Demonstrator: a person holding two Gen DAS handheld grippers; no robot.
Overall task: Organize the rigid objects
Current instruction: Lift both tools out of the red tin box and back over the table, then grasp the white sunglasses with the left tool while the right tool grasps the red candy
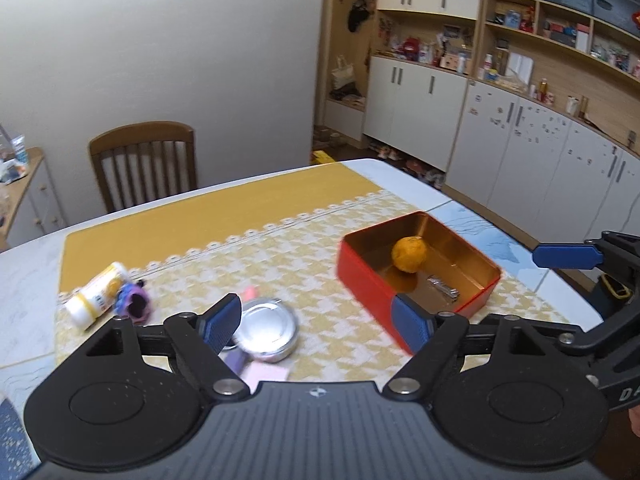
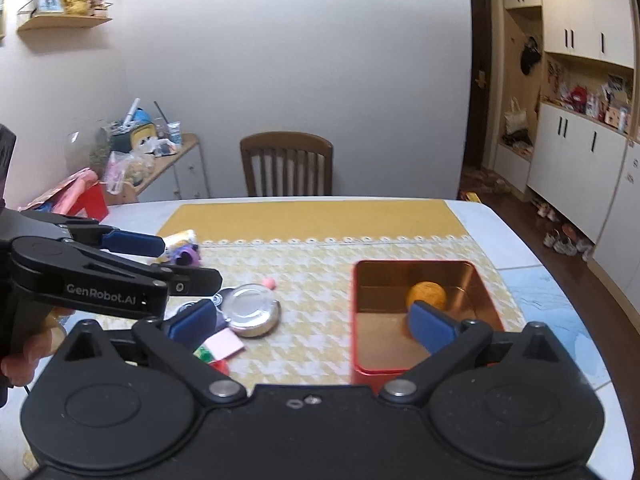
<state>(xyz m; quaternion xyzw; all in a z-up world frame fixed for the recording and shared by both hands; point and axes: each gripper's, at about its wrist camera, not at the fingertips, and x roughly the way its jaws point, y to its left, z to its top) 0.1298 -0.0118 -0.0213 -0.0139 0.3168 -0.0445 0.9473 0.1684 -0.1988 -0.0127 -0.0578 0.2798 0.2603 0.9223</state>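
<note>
The left gripper (image 1: 320, 322) is held wide open above the table, with nothing between its blue pads. The right gripper (image 2: 314, 324) is spread wider still and is likewise empty. An orange (image 1: 409, 254) and a small metal item (image 1: 443, 287) are seen inside the red tin (image 1: 362, 278); a round silver tin (image 1: 267, 335) is left on the yellow cloth (image 1: 224, 216).

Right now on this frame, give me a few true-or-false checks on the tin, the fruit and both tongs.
1. The orange lies inside the red tin. True.
2. The left tongs are clamped on the round silver lid. False: they are open and hold nothing.
3. The white bottle stands upright in the tin. False: it lies on its side on the tablecloth.
4. The right tongs are open and empty. True.
5. A wooden chair stands behind the table. True.
</note>
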